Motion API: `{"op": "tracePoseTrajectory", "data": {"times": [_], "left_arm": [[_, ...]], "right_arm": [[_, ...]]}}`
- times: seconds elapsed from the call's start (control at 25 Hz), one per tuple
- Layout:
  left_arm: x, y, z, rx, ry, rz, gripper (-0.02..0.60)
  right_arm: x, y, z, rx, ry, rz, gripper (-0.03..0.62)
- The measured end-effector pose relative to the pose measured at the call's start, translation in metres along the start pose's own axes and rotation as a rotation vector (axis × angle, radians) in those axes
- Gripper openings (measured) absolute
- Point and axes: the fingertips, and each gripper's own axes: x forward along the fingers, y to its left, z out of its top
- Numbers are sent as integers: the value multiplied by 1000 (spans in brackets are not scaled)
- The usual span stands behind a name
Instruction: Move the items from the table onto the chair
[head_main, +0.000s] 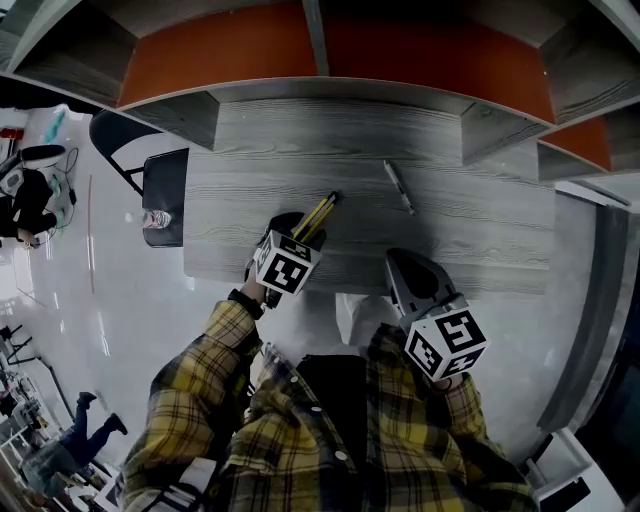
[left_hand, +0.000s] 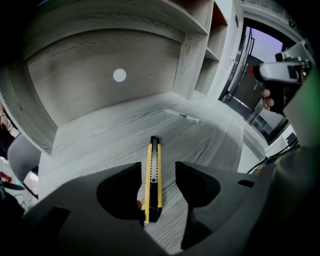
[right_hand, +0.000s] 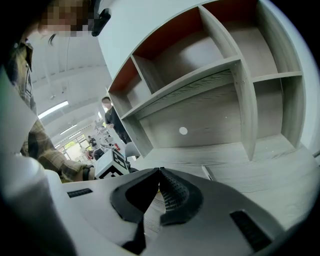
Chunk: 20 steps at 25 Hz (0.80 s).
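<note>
Found the left gripper (left_hand: 157, 172) pointed steeply down at the table (head_main: 480, 240), jaws spread wide and straddling the yellow utility knife (left_hand: 153, 180) lying flat on the wood grain, neither pad visibly pressing on it. Judged this the reach-and-grasp step for the knife. Needed to sink the last bit with the knife's long axis kept centred in the gap, then to pinch across the two yellow flanks near the body's middle rather than out at the black tip, so as to prevent any pivoting on the lift. Needed to close only after bringing both pads right down to table level, to avoid squeezing so thin and flat a thing out from under a high pinch. Saw the right gripper (right_hand: 159, 172) with jaws pressed together on nothing, held by the table's front edge, well apart from the knife. Noted the pen (head_main: 398, 186) farther back on the table, not yet moved, and the chair (head_main: 165, 190) just off the table's left end, the likely direction of the carry.
</note>
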Motion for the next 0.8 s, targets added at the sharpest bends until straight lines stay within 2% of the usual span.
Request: {"op": "tracePoseTrajectory", "data": {"times": [0.2,0.4,0.52,0.56,0.64,0.8], "left_arm": [[20,5,-12,-26,74,-2,206],[27,6,-23,16,128,14,204],[29,5,-26,21,133,22,193],[29,5,-26,16,130,24,183],[29,4,-27,-5,131,25,120],[25,6,-29,-70,136,8,117]], "right_arm": [[-2,-2,-9,19,17,-4,18],[-5,-6,-7,25,8,-12,18],[-6,-10,-5,28,1,-18,17],[-7,-11,-4,29,-1,-20,17],[-7,-13,-4,30,-2,-21,18],[-10,-10,-4,27,-6,-19,18]]}}
